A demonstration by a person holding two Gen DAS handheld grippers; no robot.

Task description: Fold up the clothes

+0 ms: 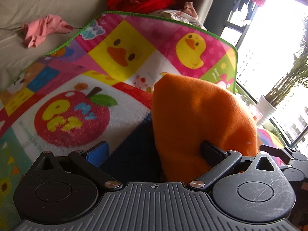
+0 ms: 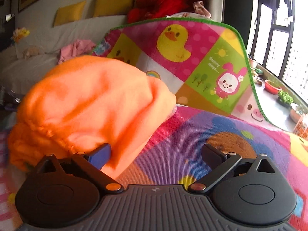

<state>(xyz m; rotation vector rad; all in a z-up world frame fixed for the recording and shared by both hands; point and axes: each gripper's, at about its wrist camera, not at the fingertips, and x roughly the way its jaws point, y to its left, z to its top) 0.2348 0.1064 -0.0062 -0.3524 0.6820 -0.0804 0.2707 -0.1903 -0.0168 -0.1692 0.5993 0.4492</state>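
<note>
Left gripper (image 1: 154,154) is spread wide w/ the bright orange fleece garment (image 1: 200,119) draped over its right finger, nothing pinched. Right gripper (image 2: 156,154) is also wide apart, same garment (image 2: 92,104) bunched vs. its left finger, above the colourful cartoon-print play mat (image 2: 211,127).
</note>
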